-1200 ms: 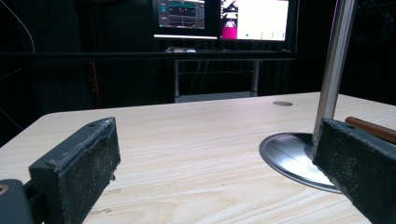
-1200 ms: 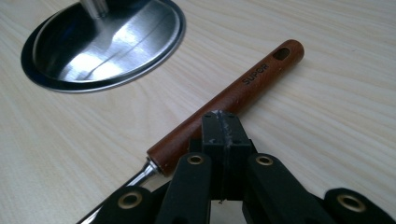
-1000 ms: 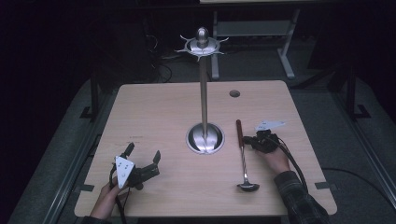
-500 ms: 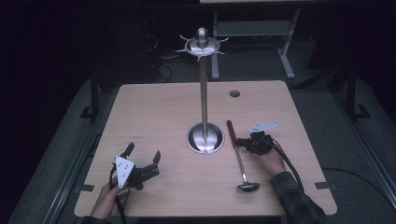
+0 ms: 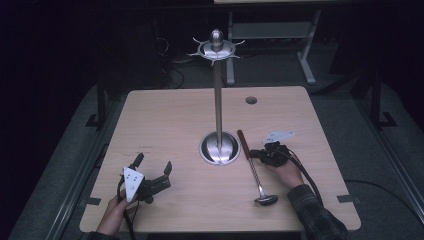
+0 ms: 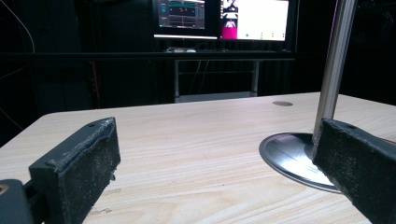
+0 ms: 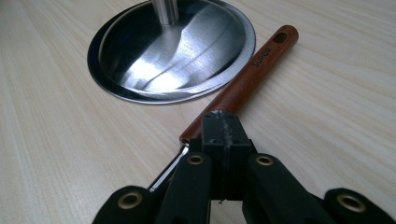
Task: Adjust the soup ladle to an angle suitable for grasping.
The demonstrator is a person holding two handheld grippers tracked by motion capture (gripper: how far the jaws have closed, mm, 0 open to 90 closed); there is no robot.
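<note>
Right gripper view puts your right gripper [image 7: 223,128] clamped on the ladle [image 7: 243,88], lying beside the stand base [image 7: 173,51]; stiff, bowl-heavy, slick shaft, so grip the wooden handle. Left gripper [image 5: 150,172] gapes empty.

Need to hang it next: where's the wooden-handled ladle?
In the high view, the wooden-handled steel ladle lies right of the steel stand's round base, beside the right gripper.
</note>
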